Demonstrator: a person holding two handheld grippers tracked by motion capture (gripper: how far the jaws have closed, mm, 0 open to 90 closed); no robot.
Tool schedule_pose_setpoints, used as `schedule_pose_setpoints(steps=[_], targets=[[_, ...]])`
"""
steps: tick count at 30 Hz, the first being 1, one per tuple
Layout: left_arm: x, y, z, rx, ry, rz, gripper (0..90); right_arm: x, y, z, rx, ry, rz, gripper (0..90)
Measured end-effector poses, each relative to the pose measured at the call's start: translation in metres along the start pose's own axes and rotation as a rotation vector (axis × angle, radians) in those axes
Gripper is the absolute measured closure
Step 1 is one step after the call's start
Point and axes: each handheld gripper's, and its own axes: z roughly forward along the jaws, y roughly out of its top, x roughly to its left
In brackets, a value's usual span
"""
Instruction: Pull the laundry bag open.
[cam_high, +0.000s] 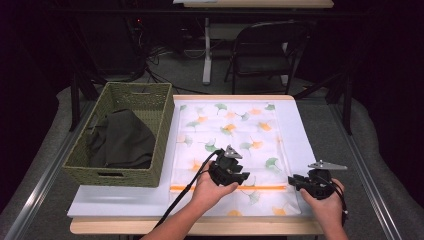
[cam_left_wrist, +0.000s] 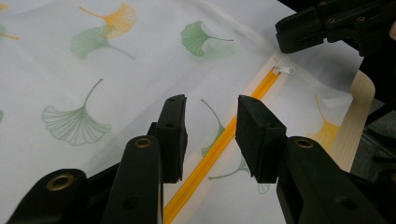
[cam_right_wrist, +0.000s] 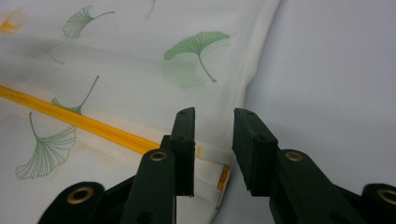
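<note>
A white cloth cover (cam_high: 230, 130) printed with green and orange ginkgo leaves lies flat on the table. An orange zipper (cam_high: 260, 188) runs across its near end. My left gripper (cam_high: 244, 178) hovers low over the zipper's middle. Its jaws are open, with the zipper (cam_left_wrist: 224, 140) passing under the gap of the left gripper (cam_left_wrist: 211, 126). My right gripper (cam_high: 293, 180) is at the cover's right edge, beside the white zipper pull (cam_left_wrist: 283, 70). In the right gripper view, the right gripper (cam_right_wrist: 214, 128) stands open over the zipper's end, nothing pinched.
A green woven basket (cam_high: 162, 135) holding a dark folded cloth (cam_high: 122, 140) stands at the left of the table. A white sheet (cam_right_wrist: 336, 70) covers the tabletop. The table's front edge (cam_high: 200, 227) is close to my hands. A folding chair (cam_high: 265, 50) stands beyond the table.
</note>
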Motion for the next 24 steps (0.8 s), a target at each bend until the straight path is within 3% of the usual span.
schedule_pose_setpoints(steps=[3,5,6,8,11,16,24], targets=[[-0.003,0.001,0.007,0.005,-0.003,0.009,63.5,-0.001,-0.003,-0.001,0.01,0.003,0.005,69.9],[-0.004,0.001,0.011,0.015,0.003,0.035,63.8,-0.001,-0.003,-0.002,0.017,-0.001,0.006,70.6],[-0.006,0.001,0.013,0.015,-0.002,0.021,63.9,-0.001,-0.004,-0.003,0.016,-0.004,0.003,70.9],[-0.007,0.001,0.017,0.024,0.0,0.042,63.8,-0.001,-0.005,-0.003,0.022,-0.009,0.006,71.1],[-0.01,0.001,0.022,0.03,-0.003,0.039,64.1,-0.001,-0.008,-0.005,0.025,-0.012,0.009,72.3],[-0.012,0.0,0.029,0.041,-0.018,0.042,66.9,0.002,-0.008,-0.009,0.029,0.016,-0.004,88.2],[-0.012,-0.004,0.037,0.056,-0.026,0.049,69.1,0.006,-0.01,-0.002,0.088,0.039,-0.018,90.0]])
